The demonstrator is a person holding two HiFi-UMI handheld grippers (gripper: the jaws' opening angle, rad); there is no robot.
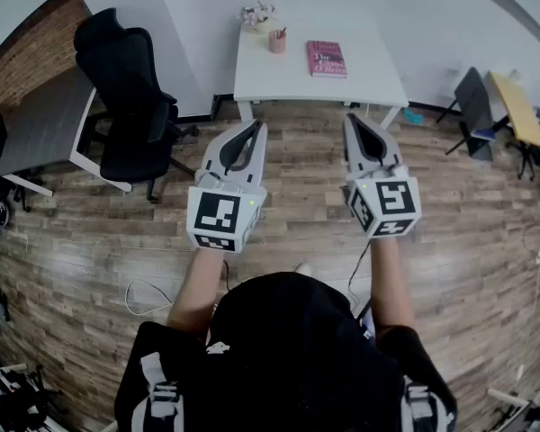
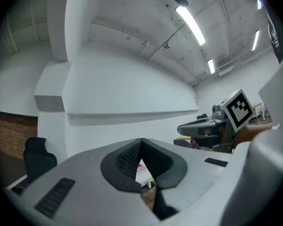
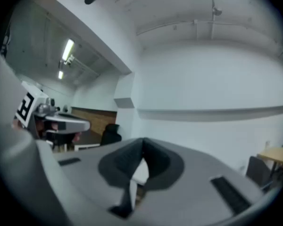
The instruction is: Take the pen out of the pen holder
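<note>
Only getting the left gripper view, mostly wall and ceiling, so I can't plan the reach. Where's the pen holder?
Observer: The pen holder stands on the white table ahead, in its far left part, left of a pink book.
Operator: Are we at the table yet?
Observer: No. The left gripper and the right gripper are both over the wooden floor, short of the table's near edge.
</note>
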